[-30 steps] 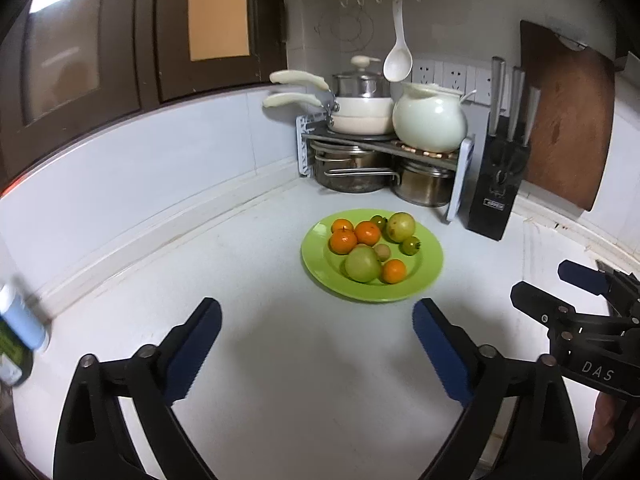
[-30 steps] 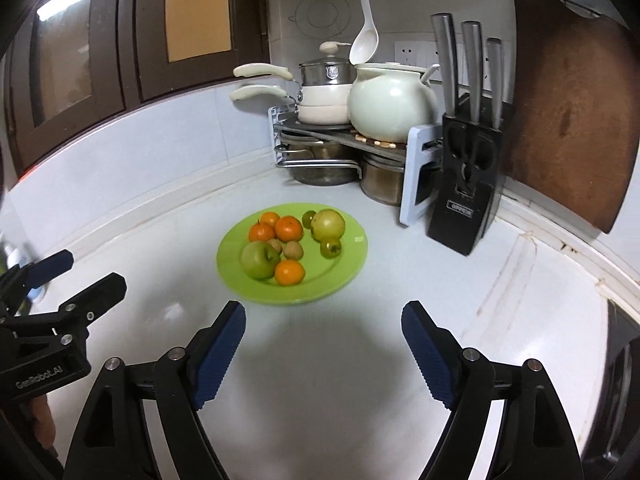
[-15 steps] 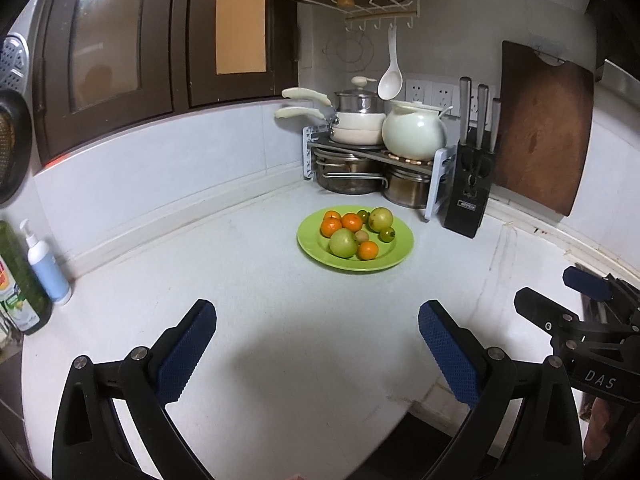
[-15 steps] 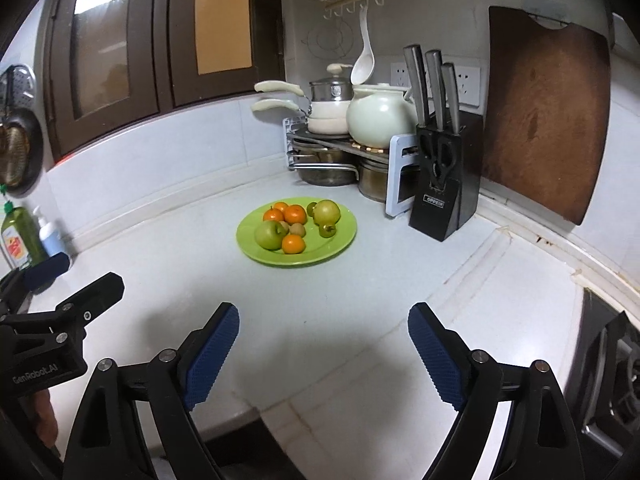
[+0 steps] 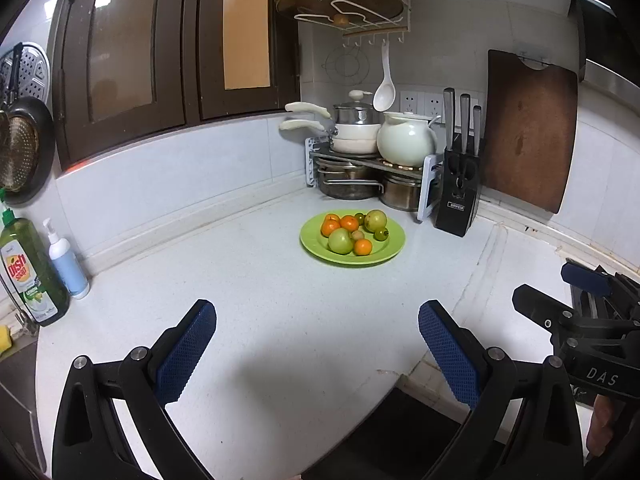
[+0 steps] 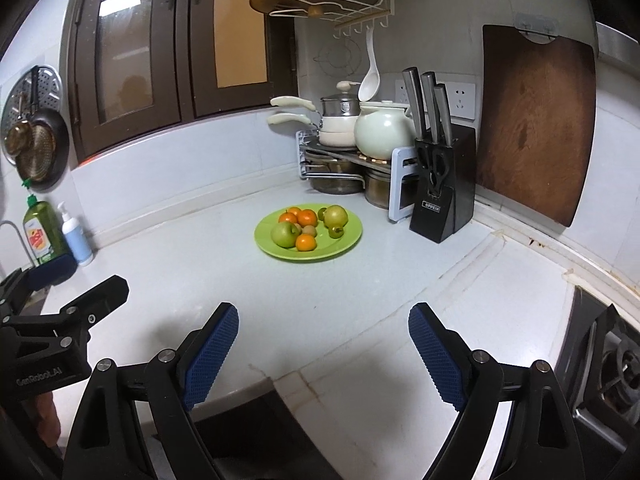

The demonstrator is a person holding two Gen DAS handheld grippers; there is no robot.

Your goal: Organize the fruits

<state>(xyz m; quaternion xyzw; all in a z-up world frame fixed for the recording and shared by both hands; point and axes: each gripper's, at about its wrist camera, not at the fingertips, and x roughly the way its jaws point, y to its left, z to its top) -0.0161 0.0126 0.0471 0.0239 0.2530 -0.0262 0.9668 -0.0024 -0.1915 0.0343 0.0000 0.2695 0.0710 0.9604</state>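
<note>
A green plate (image 5: 390, 252) (image 6: 348, 242) sits on the white counter near the corner. It holds several fruits: oranges (image 5: 349, 223) (image 6: 306, 242), a green apple (image 5: 340, 241) (image 6: 284, 234), a yellow-green pear (image 5: 375, 220) (image 6: 335, 216) and small green fruits. My left gripper (image 5: 318, 350) is open and empty, well back from the plate over the counter's front edge. My right gripper (image 6: 322, 354) is open and empty, also far back. Each gripper shows at the side of the other's view.
A pot rack (image 5: 360, 160) with pans and a cream pot stands in the corner. A black knife block (image 5: 458, 196) and a brown cutting board (image 5: 528, 132) stand right of it. Soap bottles (image 5: 32, 272) stand at far left. A stove (image 6: 612, 364) is at right.
Both grippers have pulled back and up from the plate; it now looks smaller and farther, and the counter's front edge shows below. Both stay open.
</note>
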